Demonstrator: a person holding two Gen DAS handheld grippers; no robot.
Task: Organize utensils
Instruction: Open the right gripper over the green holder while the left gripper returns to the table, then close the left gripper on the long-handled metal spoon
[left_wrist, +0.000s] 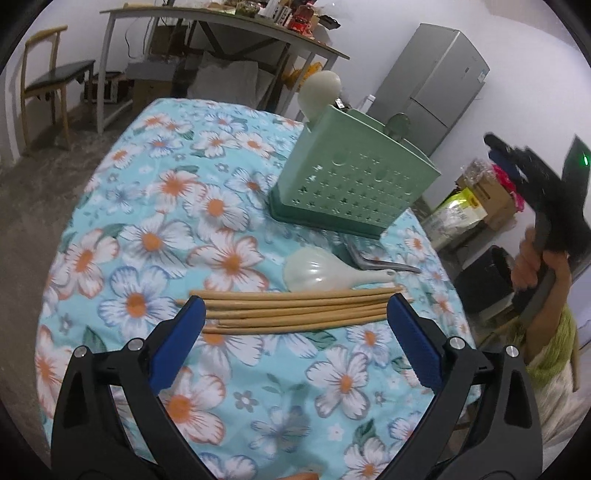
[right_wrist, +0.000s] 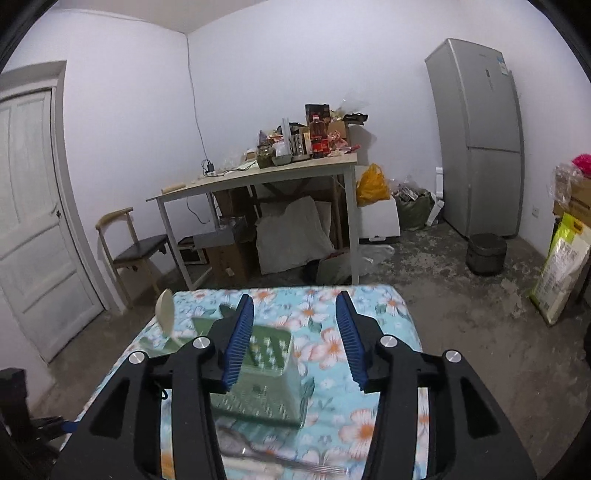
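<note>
White walls and a rough grey concrete floor (right_wrist: 443, 280) frame a bench draped in a turquoise cloth printed with white-and-orange flowers (left_wrist: 140, 236).

Nearest the left wrist camera, the left hand-held gripper (left_wrist: 296, 308) spreads its blue-padded fingers (left_wrist: 177, 339) wide apart with nothing between them, tips poised at either end of a bundle of pale wooden chopsticks (left_wrist: 291, 308) lying crosswise on the cloth. Just beyond, at about 12 o'clock from the bundle and touching its far edge, a pale cream plastic rice scoop (left_wrist: 314, 271) lies flat, handle pointing to 3 o'clock. Grey metal utensils (left_wrist: 373, 260) lie at the scoop's 1 o'clock, partly tucked against the base of a mint-green perforated plastic utensil holder (left_wrist: 354, 177). A second cream scoop (left_wrist: 319, 94) stands upright in the holder's far-left compartment.

At 3 o'clock in that view, the right hand-held gripper (right_wrist: 293, 339) is raised well above the bench; from its own camera its blue pads also stand apart, empty, with the green holder below and between them.

Farther back stand a wooden chair with a dark seat (right_wrist: 136, 247), a cluttered white-legged side table (right_wrist: 258, 173), an orange plastic bag (right_wrist: 371, 184), a tall silver refrigerator (right_wrist: 476, 140) and a white panelled door (right_wrist: 33, 221).
</note>
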